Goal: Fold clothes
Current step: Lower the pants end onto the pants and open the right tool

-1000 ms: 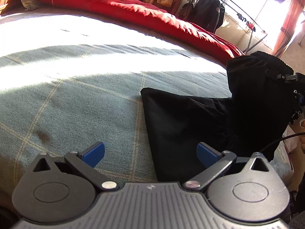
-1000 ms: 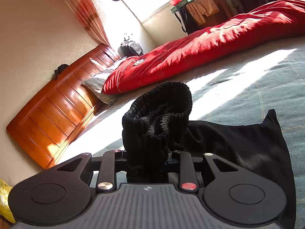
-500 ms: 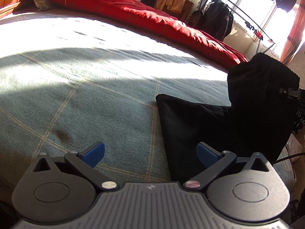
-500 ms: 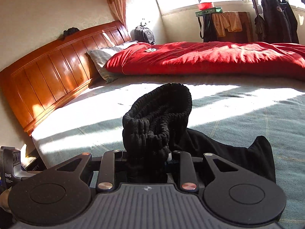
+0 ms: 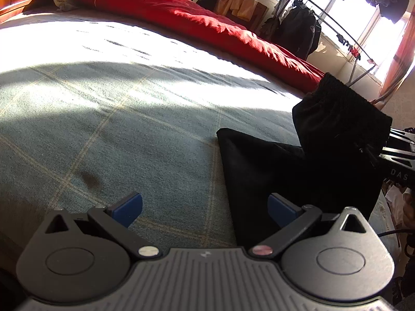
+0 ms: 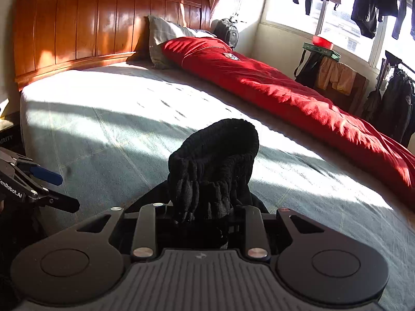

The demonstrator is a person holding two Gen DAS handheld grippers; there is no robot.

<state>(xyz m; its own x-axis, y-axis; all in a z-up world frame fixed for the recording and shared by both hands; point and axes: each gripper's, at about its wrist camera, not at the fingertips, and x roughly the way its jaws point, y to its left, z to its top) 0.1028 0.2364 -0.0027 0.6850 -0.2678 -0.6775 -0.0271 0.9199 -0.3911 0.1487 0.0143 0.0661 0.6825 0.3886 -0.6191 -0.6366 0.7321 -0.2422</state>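
Observation:
A black garment point(image 5: 272, 165) with a gathered elastic waistband lies partly on the grey-green checked bedspread point(image 5: 116, 119). My right gripper point(image 6: 205, 215) is shut on the bunched waistband point(image 6: 215, 160) and holds it up off the bed; it shows at the right edge of the left wrist view point(image 5: 396, 153). My left gripper point(image 5: 205, 204) is open and empty, low over the bedspread, its right blue pad point(image 5: 281, 207) over the garment's near edge. It shows at the left of the right wrist view point(image 6: 39, 178).
A red duvet point(image 6: 272, 88) lies along the far side of the bed. A wooden headboard point(image 6: 90, 31) and a grey pillow point(image 6: 168, 33) stand at its head. A clothes rack with dark jackets point(image 5: 303, 31) and a small table point(image 6: 334, 75) stand by the window.
My right gripper has swung its view left with the waistband still held. The garment has shifted right in the left wrist view. My left gripper stays open.

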